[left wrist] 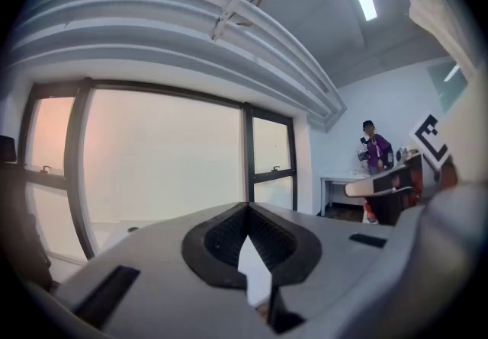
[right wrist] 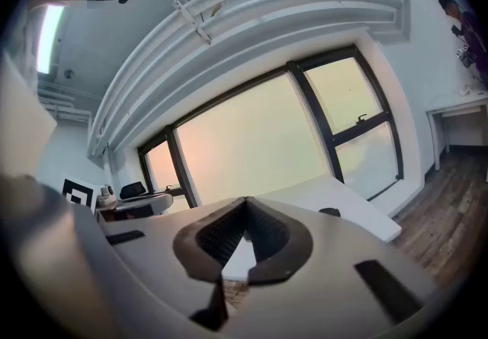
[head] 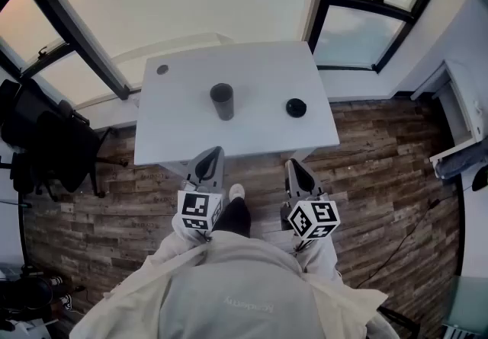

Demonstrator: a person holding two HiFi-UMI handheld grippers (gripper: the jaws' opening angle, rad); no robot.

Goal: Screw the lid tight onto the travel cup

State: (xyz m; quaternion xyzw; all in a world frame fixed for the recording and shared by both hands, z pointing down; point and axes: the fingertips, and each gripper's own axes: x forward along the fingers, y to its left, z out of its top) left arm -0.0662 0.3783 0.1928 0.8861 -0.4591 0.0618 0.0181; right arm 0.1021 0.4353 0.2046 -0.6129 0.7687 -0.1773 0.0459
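Plainly, no step of the task is under way at this moment. A white table point(head: 252, 139) is seen on the far side of the person, set before the windows, and both of the task's things are stood on it, each within reach of one side. Both tools are held near the body, short of the table's near edge and roughly level, which is judged to be a waiting pose ahead of an approach. The left gripper point(head: 208, 156) is carried with its jaws clenched together on nothing, as is shown in the left gripper view, and the right gripper point(head: 294, 168) is likewise closed and empty. The travel cup point(head: 223, 100) is stood upright near the middle of the table, ahead of the left gripper, so it is probably meant to be steadied from that side. The lid point(head: 296, 107) is laid flat to the cup's right, well apart from it and ahead of the right gripper, so it could be fetched by that one. A small round cable hole point(head: 162, 69) is set in the table's far left corner.
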